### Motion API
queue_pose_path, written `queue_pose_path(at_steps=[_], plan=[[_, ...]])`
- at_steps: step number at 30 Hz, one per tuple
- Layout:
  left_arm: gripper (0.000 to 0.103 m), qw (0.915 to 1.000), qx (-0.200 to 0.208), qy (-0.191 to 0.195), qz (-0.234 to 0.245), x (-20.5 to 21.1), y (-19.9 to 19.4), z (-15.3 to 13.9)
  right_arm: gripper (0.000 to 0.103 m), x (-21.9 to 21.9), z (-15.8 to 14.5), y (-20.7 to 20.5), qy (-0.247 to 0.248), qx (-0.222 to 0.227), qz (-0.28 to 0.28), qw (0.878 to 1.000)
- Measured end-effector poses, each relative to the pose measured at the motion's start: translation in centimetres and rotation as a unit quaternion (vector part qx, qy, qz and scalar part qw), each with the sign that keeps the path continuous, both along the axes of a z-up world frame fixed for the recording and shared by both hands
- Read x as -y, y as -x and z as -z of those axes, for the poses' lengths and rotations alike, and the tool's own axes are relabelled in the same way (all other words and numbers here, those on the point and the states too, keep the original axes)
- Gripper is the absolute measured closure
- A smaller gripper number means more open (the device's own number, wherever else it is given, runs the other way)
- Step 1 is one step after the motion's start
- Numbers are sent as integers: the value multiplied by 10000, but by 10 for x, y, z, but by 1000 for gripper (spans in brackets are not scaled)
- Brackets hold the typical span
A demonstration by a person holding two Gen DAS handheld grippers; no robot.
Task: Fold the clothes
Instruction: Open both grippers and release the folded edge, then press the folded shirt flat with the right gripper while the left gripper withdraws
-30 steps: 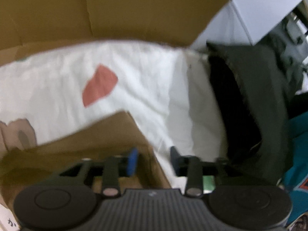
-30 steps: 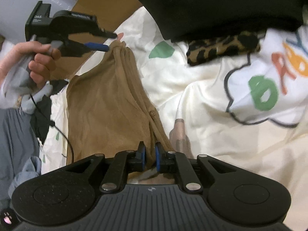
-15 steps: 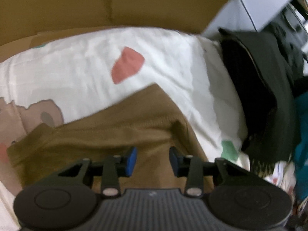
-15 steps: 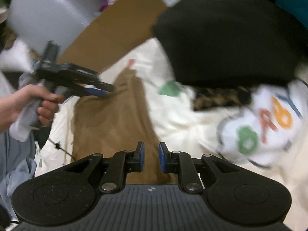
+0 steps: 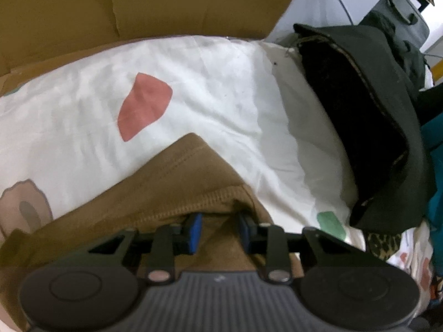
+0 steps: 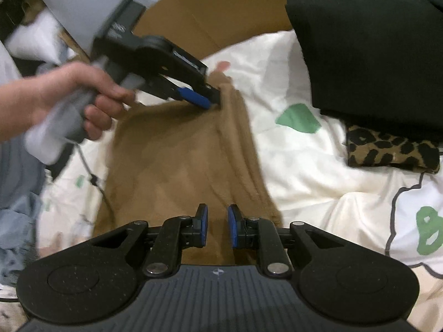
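A brown garment (image 6: pixel 177 160) lies lengthwise on the white printed sheet (image 6: pixel 304 171). My right gripper (image 6: pixel 218 227) hovers over its near end, pads a little apart, with flat brown cloth showing in the gap. A hand (image 6: pixel 83 94) holds my left gripper (image 6: pixel 213 101) at the garment's far end. In the left wrist view that gripper (image 5: pixel 218 229) has its jaws closing. A stitched hem of the brown garment (image 5: pixel 171 182) bunches at the tips, and the pads are still apart.
A folded black garment (image 6: pixel 368 49) lies on a leopard-print cloth (image 6: pixel 387 149) to the right. Cardboard (image 6: pixel 221 8) stands behind the sheet. Blue-grey clothes (image 6: pixel 16 182) lie at the left edge. A teal cloth (image 5: pixel 434 138) lies beyond the black pile (image 5: pixel 368 127).
My left gripper has come down onto the brown garment's far end and its jaws have narrowed. My right gripper has shifted sideways, and its pads stand slightly further apart than a second ago.
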State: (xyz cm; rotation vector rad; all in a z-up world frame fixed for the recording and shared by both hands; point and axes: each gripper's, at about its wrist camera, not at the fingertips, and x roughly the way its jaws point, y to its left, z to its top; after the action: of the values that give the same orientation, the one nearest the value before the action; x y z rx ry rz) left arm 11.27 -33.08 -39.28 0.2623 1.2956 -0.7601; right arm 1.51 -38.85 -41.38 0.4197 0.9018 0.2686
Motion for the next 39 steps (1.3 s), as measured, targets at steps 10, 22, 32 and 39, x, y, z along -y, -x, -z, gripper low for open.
queue_pose_path(at_steps=[10, 22, 32, 39], plan=[[72, 9999, -119, 9, 20, -5, -6, -8, 99, 9, 15, 4, 69, -100, 61, 9999], [65, 9992, 390, 6, -73, -76, -29, -79, 99, 4, 14, 5, 323, -112, -120, 9993], [65, 9978, 210, -295, -551, -155, -35, -60, 99, 1, 12, 4, 380, -180, -86, 9991], [69, 9941, -69, -469, -974, -191, -48, -18, 99, -2, 10, 3, 511, -179, -197, 9983]])
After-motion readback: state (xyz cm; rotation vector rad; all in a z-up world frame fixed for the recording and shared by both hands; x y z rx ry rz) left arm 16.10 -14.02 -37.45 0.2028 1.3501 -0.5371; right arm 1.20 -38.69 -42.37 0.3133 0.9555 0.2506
